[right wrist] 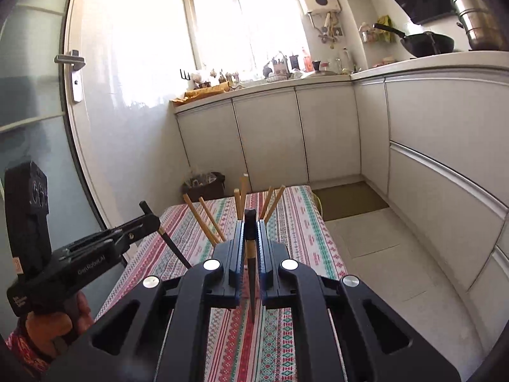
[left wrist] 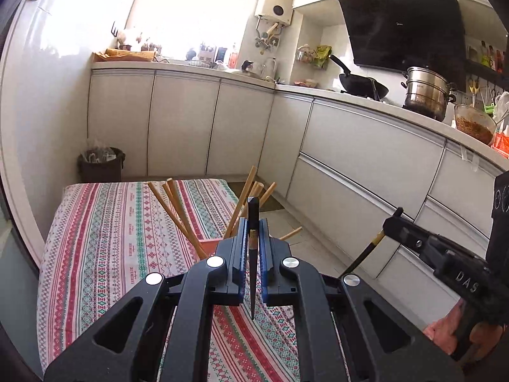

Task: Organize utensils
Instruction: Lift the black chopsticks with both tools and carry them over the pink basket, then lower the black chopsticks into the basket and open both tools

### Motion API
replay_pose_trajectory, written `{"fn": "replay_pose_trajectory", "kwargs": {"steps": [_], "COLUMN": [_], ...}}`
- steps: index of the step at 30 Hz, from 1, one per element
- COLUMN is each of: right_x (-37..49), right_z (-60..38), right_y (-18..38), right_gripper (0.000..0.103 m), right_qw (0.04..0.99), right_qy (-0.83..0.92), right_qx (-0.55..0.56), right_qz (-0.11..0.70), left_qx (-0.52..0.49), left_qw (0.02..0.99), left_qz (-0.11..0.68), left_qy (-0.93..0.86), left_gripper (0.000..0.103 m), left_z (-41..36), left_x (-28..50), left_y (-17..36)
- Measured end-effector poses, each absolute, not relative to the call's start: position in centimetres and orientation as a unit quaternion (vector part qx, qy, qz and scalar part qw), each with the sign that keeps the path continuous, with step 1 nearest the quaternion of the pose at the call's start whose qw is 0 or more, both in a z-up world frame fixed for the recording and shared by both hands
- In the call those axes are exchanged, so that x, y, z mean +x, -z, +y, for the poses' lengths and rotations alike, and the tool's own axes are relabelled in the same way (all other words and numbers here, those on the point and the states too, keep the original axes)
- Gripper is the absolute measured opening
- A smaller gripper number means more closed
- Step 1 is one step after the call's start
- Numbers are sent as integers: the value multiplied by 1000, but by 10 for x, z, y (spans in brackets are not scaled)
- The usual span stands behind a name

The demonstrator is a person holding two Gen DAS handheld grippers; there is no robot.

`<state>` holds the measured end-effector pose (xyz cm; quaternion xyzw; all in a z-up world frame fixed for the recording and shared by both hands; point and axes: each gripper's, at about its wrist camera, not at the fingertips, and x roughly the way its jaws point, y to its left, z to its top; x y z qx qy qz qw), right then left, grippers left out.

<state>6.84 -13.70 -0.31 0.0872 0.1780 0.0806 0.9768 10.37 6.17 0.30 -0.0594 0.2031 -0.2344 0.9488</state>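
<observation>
The left gripper [left wrist: 252, 238] fingers [left wrist: 239, 248] are clamped on a dark chopstick [left wrist: 252, 273], held near its thick end with the point hanging down. The right gripper [right wrist: 251, 242] is likewise closed on a second dark chopstick [right wrist: 251, 273]. Both hang above the table [left wrist: 105, 222] with its striped cloth. Just beyond stands an orange holder [left wrist: 211, 245] full of splayed wooden chopsticks [left wrist: 178, 213]. To seat each well, I judge the tip should be lined up over a gap between those sticks, kept near vertical, lowered in, and released only once inside the rim.
</observation>
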Motion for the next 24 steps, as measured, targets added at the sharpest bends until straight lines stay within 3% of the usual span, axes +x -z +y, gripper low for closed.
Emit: {"fn": "replay_pose_trajectory", "kwargs": {"steps": [14, 22, 24], "right_x": [115, 172, 183], "right_z": [-139, -110, -105], "right_y": [-75, -21, 0], "right_gripper": [8, 8, 15], "right_qw": [980, 985, 986], "right_qy": [-104, -101, -98], "right_qx": [123, 97, 91], "right_qz": [114, 101, 98], "left_qx": [-49, -69, -69], "left_qw": [967, 969, 970], "left_qz": [135, 123, 121], "left_qy": [209, 201, 201], "left_gripper": [6, 6, 6], "left_z": [72, 91, 95], "left_x": [119, 127, 127], "left_y": [-62, -63, -64]}}
